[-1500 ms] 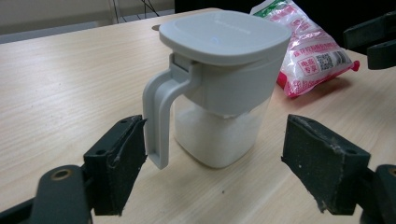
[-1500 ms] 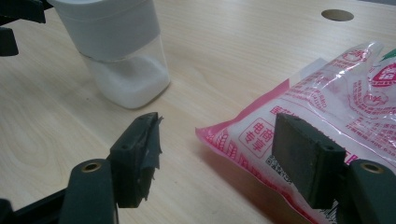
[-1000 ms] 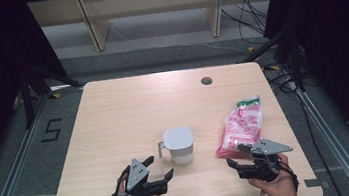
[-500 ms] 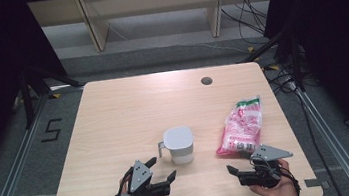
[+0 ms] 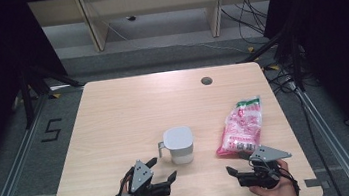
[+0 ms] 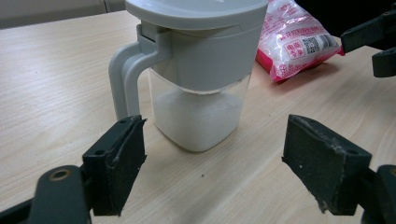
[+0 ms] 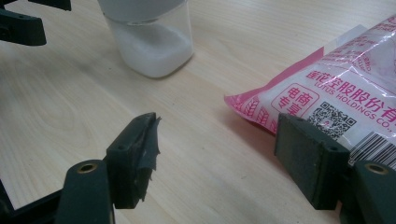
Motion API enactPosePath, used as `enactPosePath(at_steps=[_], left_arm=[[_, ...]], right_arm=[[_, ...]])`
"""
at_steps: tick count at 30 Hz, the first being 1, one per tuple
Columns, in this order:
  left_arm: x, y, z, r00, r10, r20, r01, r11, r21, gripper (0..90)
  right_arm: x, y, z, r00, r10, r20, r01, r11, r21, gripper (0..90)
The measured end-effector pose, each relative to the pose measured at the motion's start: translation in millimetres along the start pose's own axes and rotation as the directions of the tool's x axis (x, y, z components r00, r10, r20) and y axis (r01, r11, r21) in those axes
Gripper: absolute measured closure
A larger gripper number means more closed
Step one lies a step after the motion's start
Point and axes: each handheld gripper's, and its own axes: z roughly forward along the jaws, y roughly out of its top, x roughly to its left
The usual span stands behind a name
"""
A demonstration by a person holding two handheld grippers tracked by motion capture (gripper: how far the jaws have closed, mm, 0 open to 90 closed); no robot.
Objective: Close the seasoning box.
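A clear jug (image 5: 178, 145) with a grey lid and handle stands on the table, white granules (image 6: 198, 116) filling its lower part. A pink printed bag (image 5: 240, 127) lies flat to its right. My left gripper (image 5: 163, 168) rests near the front edge, open, its jaws pointing at the jug (image 6: 191, 65) a short way off. My right gripper (image 5: 236, 163) is open too, just short of the bag's near corner (image 7: 327, 98). In the right gripper view the jug's base (image 7: 152, 46) stands at the upper left. Nothing sits between either pair of jaws (image 6: 215, 135) (image 7: 217, 123).
The wooden table (image 5: 114, 115) has a dark round cable hole (image 5: 206, 80) near its far right. A low shelf (image 5: 151, 10) and loose cables (image 5: 252, 13) lie beyond the far edge. Rails run along the floor on both sides.
My right gripper has slipped back a little toward the front edge. The left gripper, the jug and the bag have stayed put.
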Motion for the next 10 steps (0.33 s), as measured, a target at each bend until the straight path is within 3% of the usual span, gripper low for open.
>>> enactPosePath(at_steps=[3,5,10], left_arm=[[0.2,-0.1,0.0,1.0,-0.001,0.001,0.001,1.0,-0.002,20.0],[0.6,0.3,-0.8,1.0,0.008,-0.006,-0.008,1.0,0.005,20.0],[0.0,-0.1,0.7,1.0,0.0,0.002,0.0,1.0,-0.002,20.0]], right_arm=[[-0.9,0.1,0.2,0.9999,-0.011,0.0,0.011,1.0,-0.002,31.4],[0.6,-0.1,0.1,1.0,0.007,-0.002,-0.007,1.0,0.0,31.5],[-2.0,0.5,-0.3,0.9997,-0.024,0.0,0.024,1.0,0.007,31.4]])
